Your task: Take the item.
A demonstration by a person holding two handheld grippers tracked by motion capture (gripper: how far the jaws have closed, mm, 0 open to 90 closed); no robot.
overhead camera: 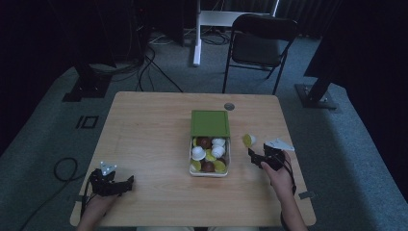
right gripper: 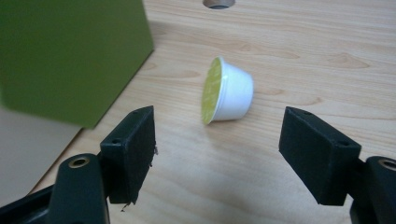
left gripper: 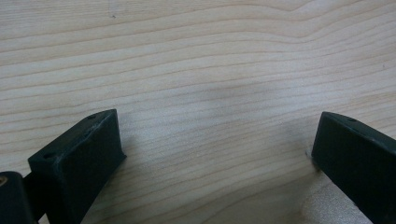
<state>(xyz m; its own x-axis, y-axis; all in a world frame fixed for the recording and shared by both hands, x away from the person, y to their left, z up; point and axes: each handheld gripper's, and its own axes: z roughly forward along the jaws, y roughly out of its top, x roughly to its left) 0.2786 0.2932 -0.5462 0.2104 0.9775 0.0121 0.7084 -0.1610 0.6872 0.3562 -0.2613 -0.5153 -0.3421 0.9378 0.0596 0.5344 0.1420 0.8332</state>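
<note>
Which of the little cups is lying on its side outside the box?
The yellow-lidded white cup on the bare table, just ahead of the open right gripper. It lies tipped over, lid facing sideways; the other cups sit packed in the box.

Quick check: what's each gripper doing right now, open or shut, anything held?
Left gripper: open, nothing between its jaws, over bare table.
Right gripper: open, holding nothing; the yellow-lidded cup lies on its side on the table ahead of it.

A black folding chair (overhead camera: pixel 260 45) stands beyond the wooden table (overhead camera: pixel 144 144).
</note>
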